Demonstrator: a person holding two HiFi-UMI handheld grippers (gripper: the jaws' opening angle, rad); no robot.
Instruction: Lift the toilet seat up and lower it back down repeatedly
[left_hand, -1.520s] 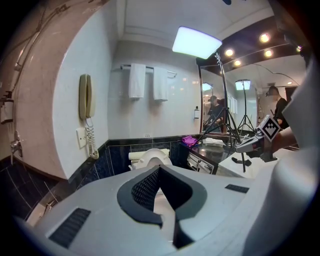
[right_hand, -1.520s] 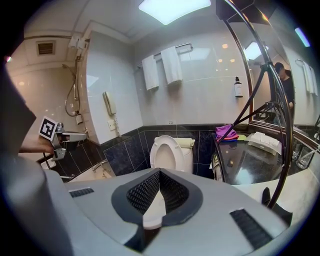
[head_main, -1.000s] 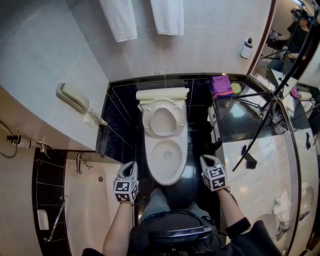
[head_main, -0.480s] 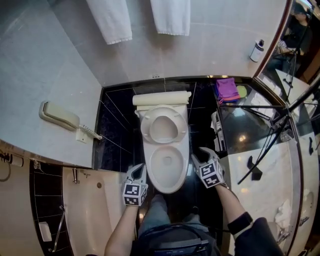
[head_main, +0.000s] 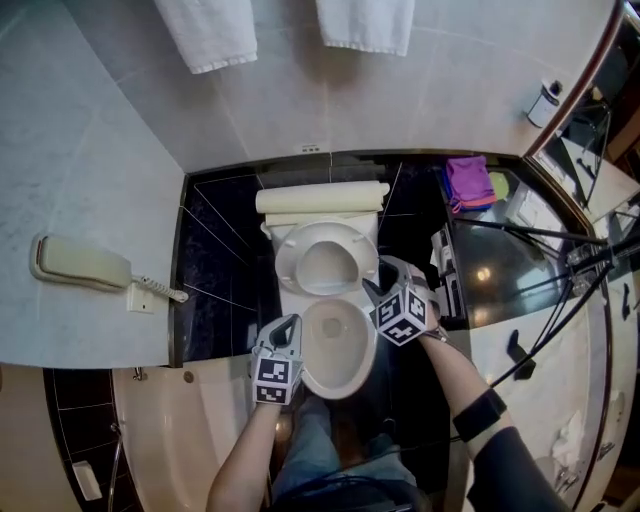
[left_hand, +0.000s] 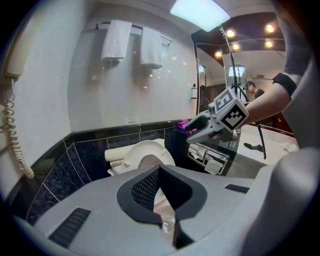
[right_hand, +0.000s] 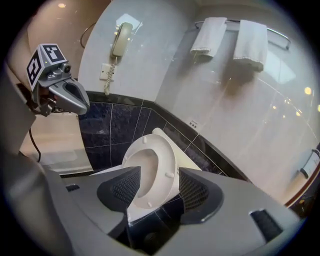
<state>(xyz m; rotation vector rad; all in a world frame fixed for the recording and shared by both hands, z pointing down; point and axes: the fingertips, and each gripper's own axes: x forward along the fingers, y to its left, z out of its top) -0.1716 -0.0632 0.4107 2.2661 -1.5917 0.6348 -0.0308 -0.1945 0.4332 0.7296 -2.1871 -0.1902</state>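
The white toilet seat (head_main: 325, 231) stands raised against the tank (head_main: 320, 197), and the bowl (head_main: 312, 376) lies bare below it. My right gripper (head_main: 373, 280) is at the seat's right edge. Its jaws have just been opening and now stand wide. In the right gripper view the seat's rim (right_hand: 162, 160) shows in the gap of this gripper (right_hand: 157, 186), with neither pad pressing on it. My left gripper (head_main: 288, 323) hovers at the bowl's left rim, its pads together and holding nothing. The seat (left_hand: 145, 151) shows beyond this gripper (left_hand: 159, 170).
A wall phone (head_main: 80, 265) hangs at the left, with two white towels (head_main: 205, 30) on the far wall. A bathtub (head_main: 180, 440) is at the lower left. At the right are a glossy counter (head_main: 520, 330), tripod legs (head_main: 540, 235) and a purple cloth (head_main: 467, 180). The person's legs are in front of the bowl.
Both grippers have moved forward to the toilet, the right one further, up to the seat's edge. The right gripper has rolled and opened. The seat has stayed raised.
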